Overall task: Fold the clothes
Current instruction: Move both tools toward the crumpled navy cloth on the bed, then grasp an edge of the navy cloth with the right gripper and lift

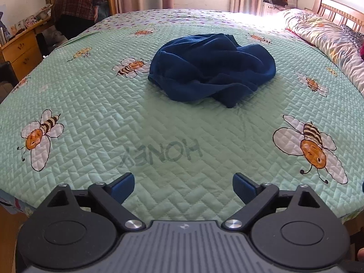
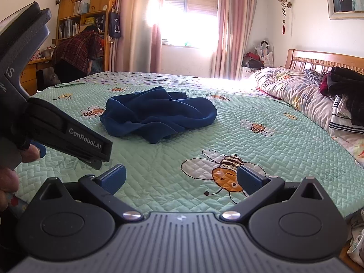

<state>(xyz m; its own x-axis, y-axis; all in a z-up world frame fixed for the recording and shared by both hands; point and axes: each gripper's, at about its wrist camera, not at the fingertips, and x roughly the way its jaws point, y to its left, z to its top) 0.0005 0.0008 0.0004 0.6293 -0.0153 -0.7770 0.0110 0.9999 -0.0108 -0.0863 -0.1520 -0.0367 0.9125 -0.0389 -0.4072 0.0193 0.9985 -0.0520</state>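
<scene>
Left wrist view puts your left hand-held gripper (image 1: pixel 183 187) low over the near edge of the bed (image 1: pixel 159 204), its blue pads spread wide with nothing between them. Ahead of it, near the middle of the mint quilted bedspread (image 1: pixel 95 104), the dark blue garment (image 1: pixel 211 68) lies in a crumpled heap, well apart from both of your tools. The bedspread carries printed bees, one large bee (image 1: pixel 311 145) to the right of the gripper, and faint mirrored lettering just in front of the pads. Your right hand-held gripper (image 2: pixel 180 178) is likewise released, fingers apart above another bee print, holding nothing. In the right wrist view the body of your left tool crosses the left side of the frame, with your fingers (image 2: pixel 29 154) wrapped around its grip. A rolled floral duvet (image 2: pixel 293 91) lies along the wooden headboard (image 2: pixel 318 60) at the right, with a stack of folded clothes (image 2: pixel 348 104) resting on it. At the far left a person in a plaid shirt (image 2: pixel 77 52) bends toward a bookshelf (image 2: pixel 88 11); bright light pours in through the window (image 2: pixel 191 18) between pink curtains.
</scene>
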